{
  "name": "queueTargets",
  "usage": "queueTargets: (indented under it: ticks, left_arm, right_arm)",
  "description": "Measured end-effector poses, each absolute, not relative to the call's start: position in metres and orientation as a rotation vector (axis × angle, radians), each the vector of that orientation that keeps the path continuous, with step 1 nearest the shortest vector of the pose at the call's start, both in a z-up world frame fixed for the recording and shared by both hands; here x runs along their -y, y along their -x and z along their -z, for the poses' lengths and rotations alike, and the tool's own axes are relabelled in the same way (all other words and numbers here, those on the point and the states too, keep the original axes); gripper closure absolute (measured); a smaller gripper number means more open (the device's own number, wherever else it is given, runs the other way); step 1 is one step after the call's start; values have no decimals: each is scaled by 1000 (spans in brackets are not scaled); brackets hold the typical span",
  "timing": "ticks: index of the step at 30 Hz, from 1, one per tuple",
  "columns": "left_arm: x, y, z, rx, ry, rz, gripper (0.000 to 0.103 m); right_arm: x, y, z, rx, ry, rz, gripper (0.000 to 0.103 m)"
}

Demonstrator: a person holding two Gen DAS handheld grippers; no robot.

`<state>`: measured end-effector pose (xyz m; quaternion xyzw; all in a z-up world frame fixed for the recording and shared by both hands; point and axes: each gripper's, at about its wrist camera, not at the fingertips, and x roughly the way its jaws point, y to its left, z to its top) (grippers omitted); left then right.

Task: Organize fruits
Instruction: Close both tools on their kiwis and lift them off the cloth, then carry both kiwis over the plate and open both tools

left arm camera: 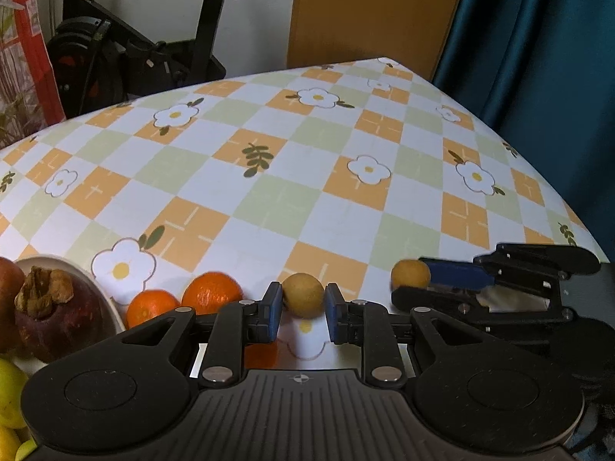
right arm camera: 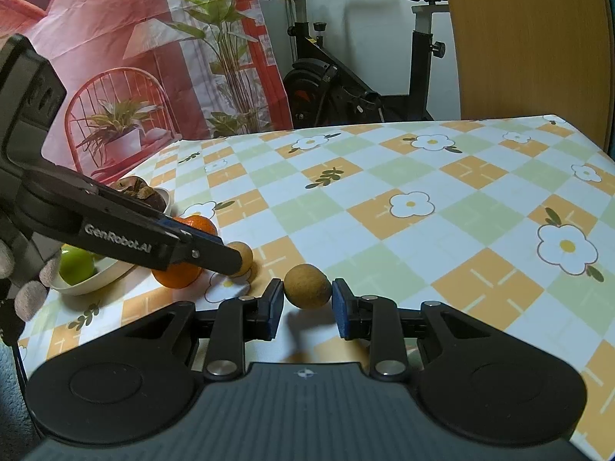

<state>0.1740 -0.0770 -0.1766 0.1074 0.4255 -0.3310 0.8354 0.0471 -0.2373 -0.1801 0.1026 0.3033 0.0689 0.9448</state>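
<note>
My left gripper (left arm camera: 303, 309) is closed on a small tan round fruit (left arm camera: 303, 294) just above the tablecloth. My right gripper (right arm camera: 307, 301) is closed on a second small tan round fruit (right arm camera: 307, 286); it also shows in the left wrist view (left arm camera: 410, 273). Two oranges (left arm camera: 210, 292) lie on the table left of the left gripper, beside a white plate (left arm camera: 111, 309) that holds mangosteens (left arm camera: 54, 311) and green fruit (left arm camera: 9, 392). In the right wrist view the left gripper (right arm camera: 238, 261) reaches in from the left over an orange (right arm camera: 178, 274).
The table wears a checked flower-print cloth (left arm camera: 307, 176). Its far edge and right edge are near. An exercise bike (right arm camera: 346, 77) stands behind the table, a wooden panel (left arm camera: 369, 11) and blue curtain (left arm camera: 538, 38) to the right.
</note>
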Motion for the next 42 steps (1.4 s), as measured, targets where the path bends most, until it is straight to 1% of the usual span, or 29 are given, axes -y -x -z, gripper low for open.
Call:
queueTargets:
  ticks: [13,19,25,36,42]
  left_arm:
    - [92,-179,177,-858,-251,682,77]
    - [93,-185,184,-896,-251,666,77]
    - [93,-180,184,-883,-248,682,77]
    - [82,-169,174,-859,-232,697,77]
    - [65,-160,160,-826,-205,709,77]
  right_arm:
    - [240,-49,180,-632,-232,-137,73]
    - [240,-49,180,-633,-232,-137,73]
    - [240,-48,180,-633,-231,-137,73]
    - [239,-49,179,-635,-224,-129,73]
    - [234,-48,177,-643,-217,-116,73]
